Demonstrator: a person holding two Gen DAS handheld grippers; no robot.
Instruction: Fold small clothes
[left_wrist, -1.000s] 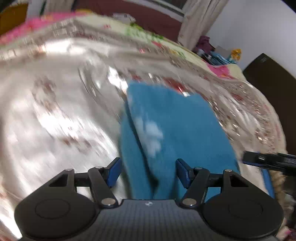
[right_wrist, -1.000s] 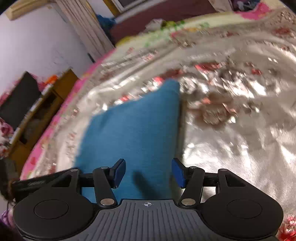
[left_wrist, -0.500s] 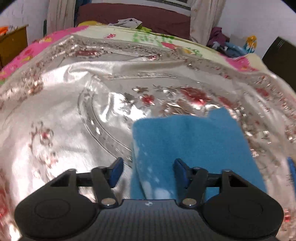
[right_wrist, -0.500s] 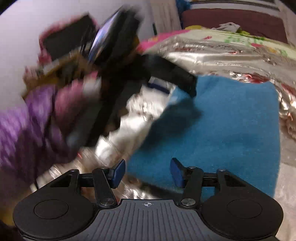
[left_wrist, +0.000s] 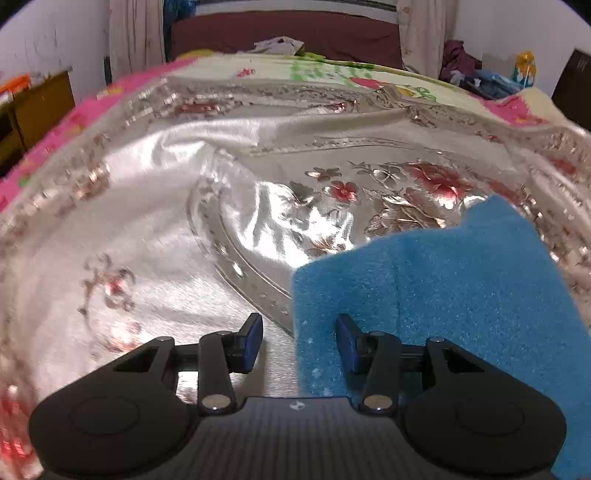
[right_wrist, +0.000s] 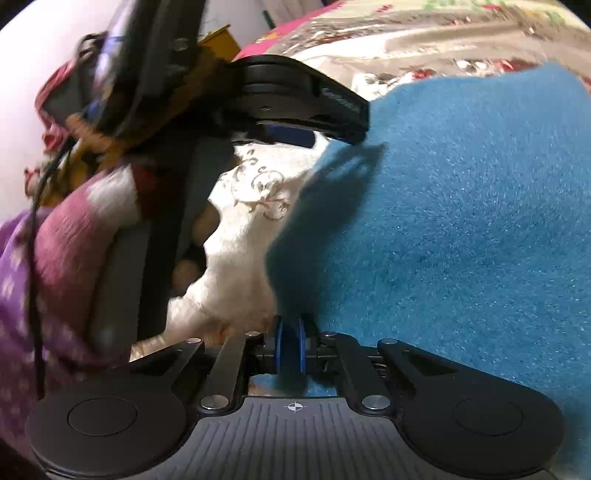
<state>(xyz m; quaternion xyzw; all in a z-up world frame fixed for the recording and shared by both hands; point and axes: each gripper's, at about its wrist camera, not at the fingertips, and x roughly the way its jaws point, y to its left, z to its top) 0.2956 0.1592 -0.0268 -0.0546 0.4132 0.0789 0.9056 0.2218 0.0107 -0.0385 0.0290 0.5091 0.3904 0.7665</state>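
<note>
Blue fleece garment spread flat on a bed, over a shiny silver bedspread with red and silver flowers. Lying toward the right and near part of the left wrist view, with its left edge running straight down between the two fingers of the left gripper.

Left gripper: jaws part-open and just now narrowing, blue pads on either side of that garment edge but not pressing it; right pad over the fleece, left pad over bare bedspread. Nothing gripped.

Right gripper: jaws just closed, blue pads drawn almost together at the near edge of the garment, a thin fold of blue fleece pinched between them (the cloth runs up and away to the right from the pads). Left of that, white bedspread with a grey scroll pattern.

In the right wrist view, left gripper seen from the side at the far left corner of the garment, black body above the cloth, one blue pad showing beneath, its shadow dark on the fleece. Behind it, blurred, a hand and a purple sleeve with small white dots.

Farther back on the bed, a pink and cream floral sheet beyond the silver cover, a dark maroon headboard, curtains either side. Wooden cabinet at far left; clutter of clothes at far right, too small to tell apart.
</note>
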